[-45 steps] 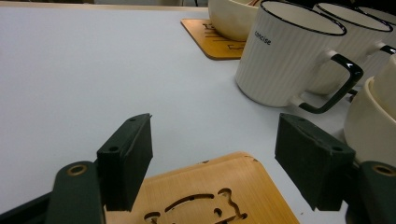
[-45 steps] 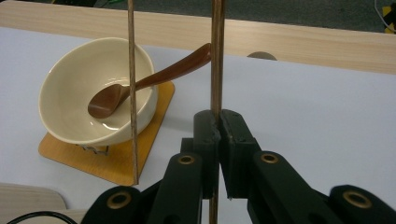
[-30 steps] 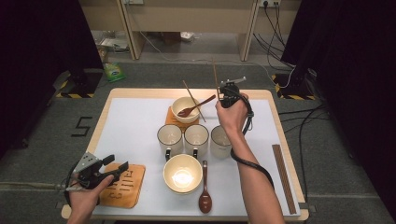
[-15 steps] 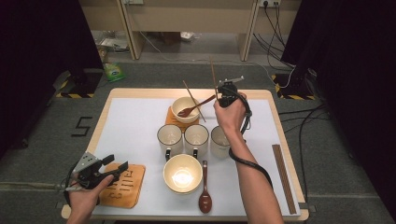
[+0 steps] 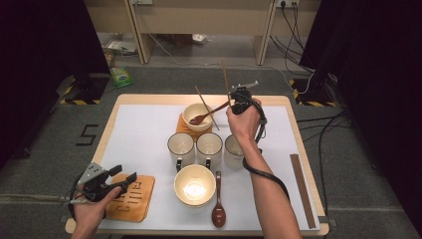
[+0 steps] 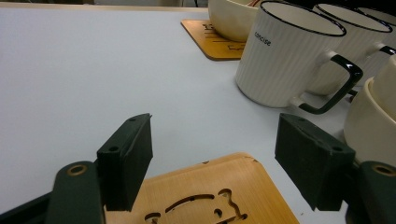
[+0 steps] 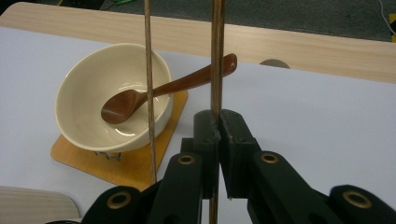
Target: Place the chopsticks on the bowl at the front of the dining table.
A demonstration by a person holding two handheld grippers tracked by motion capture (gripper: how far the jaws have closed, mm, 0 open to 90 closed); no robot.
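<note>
— What lay on the desk (image 5: 149, 124)?
— Two wooden coasters (image 5: 130, 197), three mugs (image 5: 180, 148), a cream bowl (image 5: 194, 184), a wooden spoon (image 5: 218, 209) beside it, and chopsticks (image 5: 302, 189) at the right edge.

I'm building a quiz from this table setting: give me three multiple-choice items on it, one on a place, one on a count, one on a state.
1. Where does the spoon outside the bowls lie?
A. right of the near bowl
B. on the near coaster
C. in a mug

2. How many mugs stand in the row?
A. two
B. three
C. five

3. What state is the right claw in?
A. wide open
B. shut on a chopstick
C. shut on a spoon

A: the high view shows it beside that bowl.
B: three white mugs stand side by side.
B: the right gripper view shows the jaws pinching the stick.
</note>
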